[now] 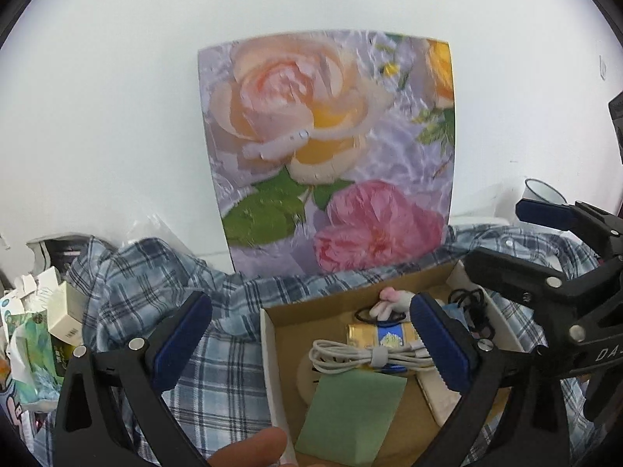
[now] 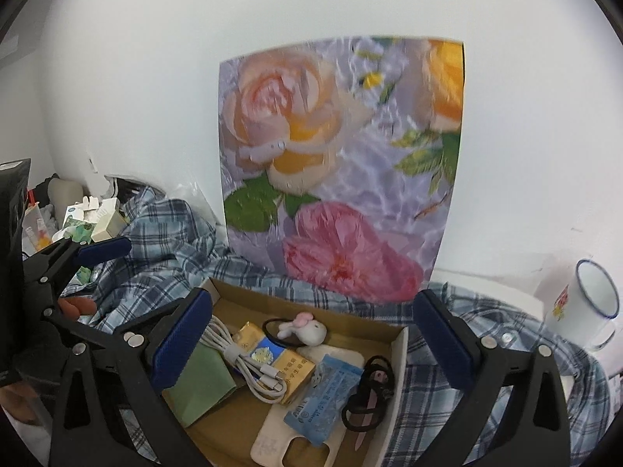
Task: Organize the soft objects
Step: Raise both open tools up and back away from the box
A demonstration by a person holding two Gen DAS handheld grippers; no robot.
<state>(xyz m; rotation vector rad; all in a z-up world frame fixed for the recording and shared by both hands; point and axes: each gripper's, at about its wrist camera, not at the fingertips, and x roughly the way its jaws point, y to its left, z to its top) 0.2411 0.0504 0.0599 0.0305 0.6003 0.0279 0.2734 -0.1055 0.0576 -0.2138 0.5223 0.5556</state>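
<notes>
Plaid cotton, blue and white, is the soft thing to sort here: a checked shirt [image 1: 128,284] lies rumpled across the bench, bunched up on the left and running on behind and under the open cardboard box [image 2: 399,344] towards the enamel mug [image 2: 592,307]. It looks light and limp, so it should sag and trail from wherever it is lifted. A pinch on a thick fold or a seam, rather than a single flat layer, would probably hold best, and the two ends taken well apart would let it be spread. The part under the box may drag the box along. Inside the box lie a small plush bunny [image 2: 307,330], a coiled white cable [image 2: 249,366] and a green cloth [image 2: 198,381]. The left gripper [image 1: 311,346] has its jaws spread wide with nothing in them, hanging over the box's left wall. The right gripper [image 2: 311,346] is likewise fully spread and empty above the box
</notes>
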